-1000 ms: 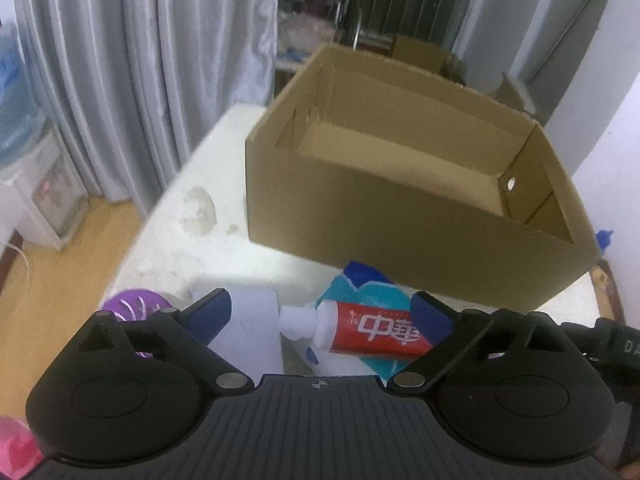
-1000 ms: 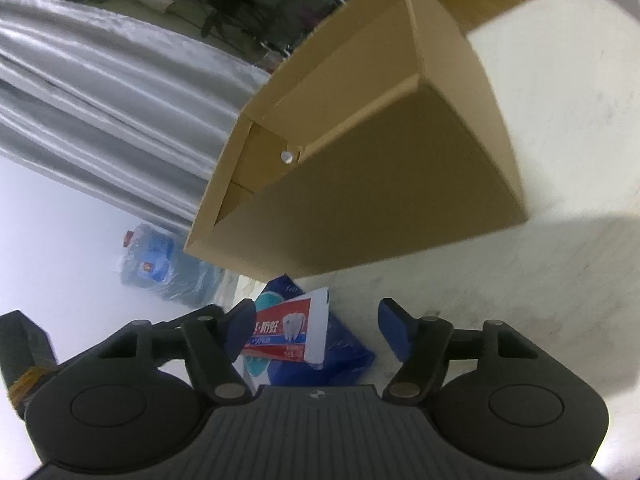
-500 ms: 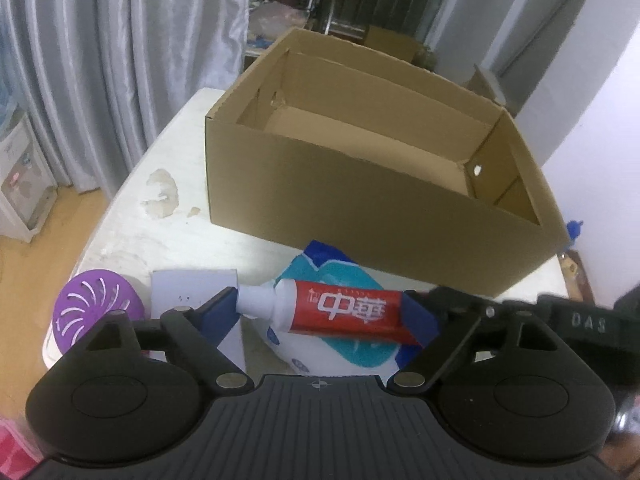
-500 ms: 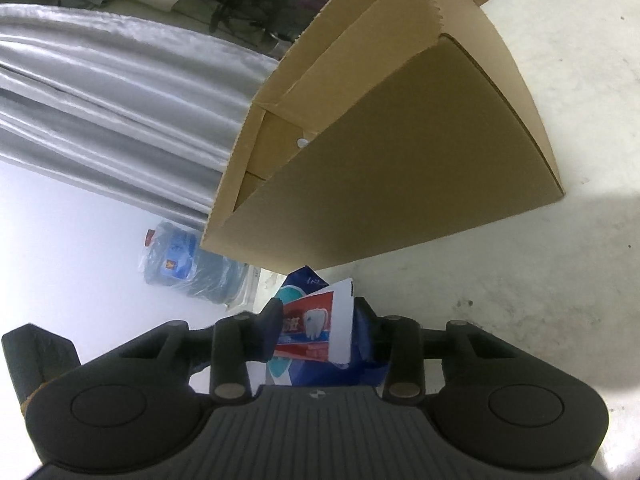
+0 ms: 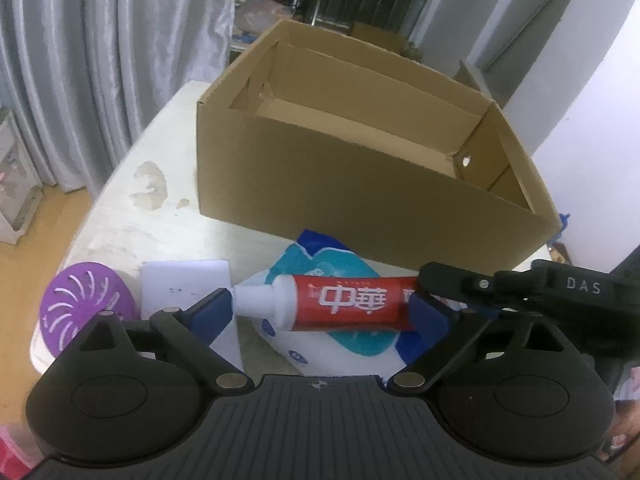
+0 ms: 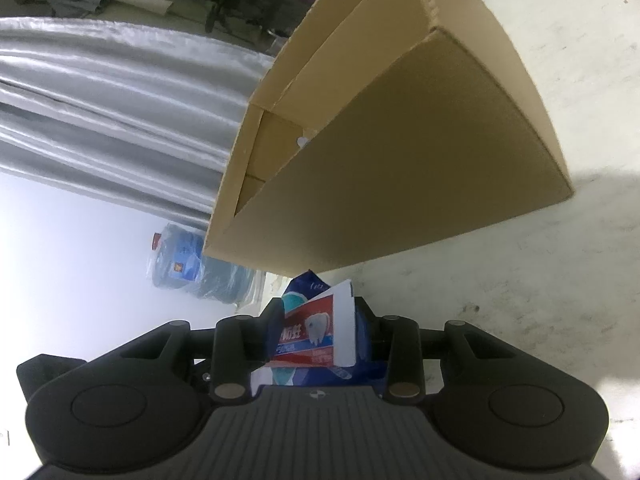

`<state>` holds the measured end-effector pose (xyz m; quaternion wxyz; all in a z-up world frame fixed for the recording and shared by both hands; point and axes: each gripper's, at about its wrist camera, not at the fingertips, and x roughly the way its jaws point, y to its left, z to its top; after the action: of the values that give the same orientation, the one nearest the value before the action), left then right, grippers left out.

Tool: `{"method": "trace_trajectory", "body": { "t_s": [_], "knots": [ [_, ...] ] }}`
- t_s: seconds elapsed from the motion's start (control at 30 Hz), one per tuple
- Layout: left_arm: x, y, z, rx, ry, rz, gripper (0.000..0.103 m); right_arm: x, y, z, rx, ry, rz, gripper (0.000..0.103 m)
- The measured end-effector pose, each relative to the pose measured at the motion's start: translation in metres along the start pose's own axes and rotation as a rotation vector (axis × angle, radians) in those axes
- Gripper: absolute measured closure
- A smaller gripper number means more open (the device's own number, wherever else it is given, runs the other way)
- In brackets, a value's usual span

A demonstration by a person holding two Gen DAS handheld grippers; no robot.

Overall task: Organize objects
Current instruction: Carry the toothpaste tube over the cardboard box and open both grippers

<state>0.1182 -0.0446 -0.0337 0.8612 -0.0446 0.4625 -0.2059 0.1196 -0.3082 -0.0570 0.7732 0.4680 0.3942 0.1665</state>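
One red toothpaste tube [image 5: 340, 300] lies crosswise at lower centre of the left wrist view, its white cap toward the left, resting on one blue-and-white pouch [image 5: 320, 264] on the counter [image 5: 132, 216]. The right hand-held gripper [image 6: 318, 330] is clenched on the tube's flat crimped end, pads pressed to both faces; in the left view it enters from the right edge [image 5: 448, 280]. The left hand-held gripper [image 5: 320, 314] straddles the tube lengthwise with its jaws opening; the left blue pad sits just beside the cap, and whether it touches I cannot tell.

Left of the pouch lie one white rectangular block [image 5: 188, 284] and one purple slotted round lid [image 5: 82, 302] at the counter's edge. Behind them stands one open cardboard box [image 5: 360, 184], nothing visible inside.

The counter is off-white, scuffed and stained. Grey curtains [image 5: 100, 60] hang at upper left over a wooden floor [image 5: 36, 264]; one blue water jug [image 6: 192, 264] stands by a white wall.
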Motion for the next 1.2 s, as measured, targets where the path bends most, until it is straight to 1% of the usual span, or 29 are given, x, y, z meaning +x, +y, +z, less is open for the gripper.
{"method": "trace_trajectory", "body": {
  "t_s": [0.2,0.47,0.8,0.97,1.2],
  "knots": [
    [-0.001,-0.004,-0.005,0.01,-0.016,0.005,0.008,0.0,0.002,0.0,0.007,-0.003,-0.006,0.063],
    [-0.004,-0.005,-0.008,-0.02,-0.033,0.022,0.008,-0.005,0.009,-0.002,-0.013,-0.003,-0.04,0.063],
    [-0.02,-0.01,-0.01,-0.023,-0.074,0.034,0.008,-0.016,0.019,-0.005,-0.029,-0.014,-0.044,0.063],
    [-0.036,-0.017,-0.009,-0.012,-0.114,0.036,0.008,-0.029,0.03,-0.007,-0.047,-0.034,-0.028,0.063],
    [-0.066,-0.035,0.0,0.024,-0.202,0.042,0.009,-0.056,0.05,-0.003,-0.062,-0.082,0.014,0.063]
  ]
}}
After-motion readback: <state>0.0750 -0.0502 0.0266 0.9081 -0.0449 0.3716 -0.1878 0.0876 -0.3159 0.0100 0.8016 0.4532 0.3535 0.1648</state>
